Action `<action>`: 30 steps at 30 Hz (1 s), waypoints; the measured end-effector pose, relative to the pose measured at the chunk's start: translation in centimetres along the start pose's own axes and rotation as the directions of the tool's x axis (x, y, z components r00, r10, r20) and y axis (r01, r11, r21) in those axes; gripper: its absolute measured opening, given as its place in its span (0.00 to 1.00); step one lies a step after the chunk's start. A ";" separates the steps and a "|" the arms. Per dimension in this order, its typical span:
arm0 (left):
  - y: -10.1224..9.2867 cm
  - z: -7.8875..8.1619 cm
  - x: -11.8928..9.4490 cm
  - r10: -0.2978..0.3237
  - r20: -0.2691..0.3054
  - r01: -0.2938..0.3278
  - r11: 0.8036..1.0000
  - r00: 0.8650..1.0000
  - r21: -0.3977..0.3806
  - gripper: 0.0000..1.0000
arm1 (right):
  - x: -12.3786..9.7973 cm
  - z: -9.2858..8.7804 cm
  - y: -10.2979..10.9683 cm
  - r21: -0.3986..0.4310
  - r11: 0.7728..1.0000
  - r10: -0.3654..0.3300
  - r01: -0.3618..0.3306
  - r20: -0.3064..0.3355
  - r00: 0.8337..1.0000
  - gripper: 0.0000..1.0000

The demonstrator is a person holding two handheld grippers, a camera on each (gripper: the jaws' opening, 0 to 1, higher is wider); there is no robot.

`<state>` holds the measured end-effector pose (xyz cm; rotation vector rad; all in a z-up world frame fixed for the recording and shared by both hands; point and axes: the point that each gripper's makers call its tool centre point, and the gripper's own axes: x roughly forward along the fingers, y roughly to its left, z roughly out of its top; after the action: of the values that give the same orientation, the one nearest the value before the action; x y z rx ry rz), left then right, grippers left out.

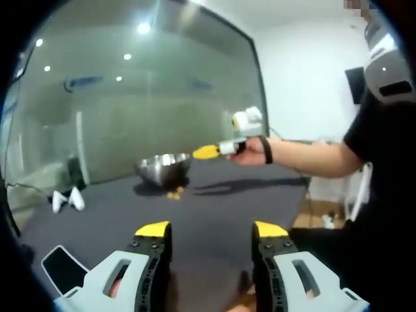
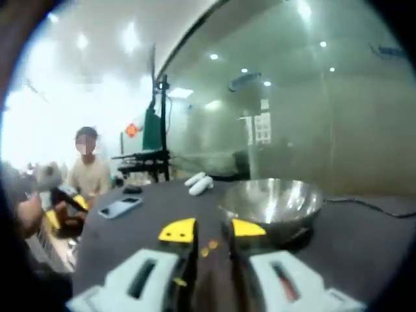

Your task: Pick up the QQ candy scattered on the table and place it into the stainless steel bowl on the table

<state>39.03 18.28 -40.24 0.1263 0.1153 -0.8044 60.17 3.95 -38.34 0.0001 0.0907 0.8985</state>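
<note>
The stainless steel bowl (image 1: 164, 168) (image 2: 273, 201) stands on the dark table. A few small orange candies (image 1: 174, 193) lie on the table just in front of it. In the right gripper view they show through the gap between my jaws, candies (image 2: 209, 247). My right gripper (image 2: 212, 230) is open with a narrow gap and nothing held. In the left gripper view the right gripper (image 1: 208, 152) hovers in a person's hand just right of the bowl, above the table. My left gripper (image 1: 211, 230) is wide open and empty, well back from the bowl.
A phone (image 1: 62, 266) (image 2: 120, 207) lies on the table near the left gripper. White objects (image 1: 68, 200) (image 2: 198, 183) rest near a glass wall (image 1: 130, 97). A seated person (image 2: 88, 172) is beyond the table. The table's right edge (image 1: 305, 195) drops to the floor.
</note>
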 end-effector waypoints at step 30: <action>0.1 -0.4 -0.5 0.009 -0.002 -0.009 1.000 1.000 0.007 0.50 | 2.9 -7.3 2.0 -0.066 0.997 0.018 -0.034 -0.219 0.976 0.21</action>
<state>38.76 18.81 -40.52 0.1340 0.1134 -0.7956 59.77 7.19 -45.76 -0.1628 0.2645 0.9253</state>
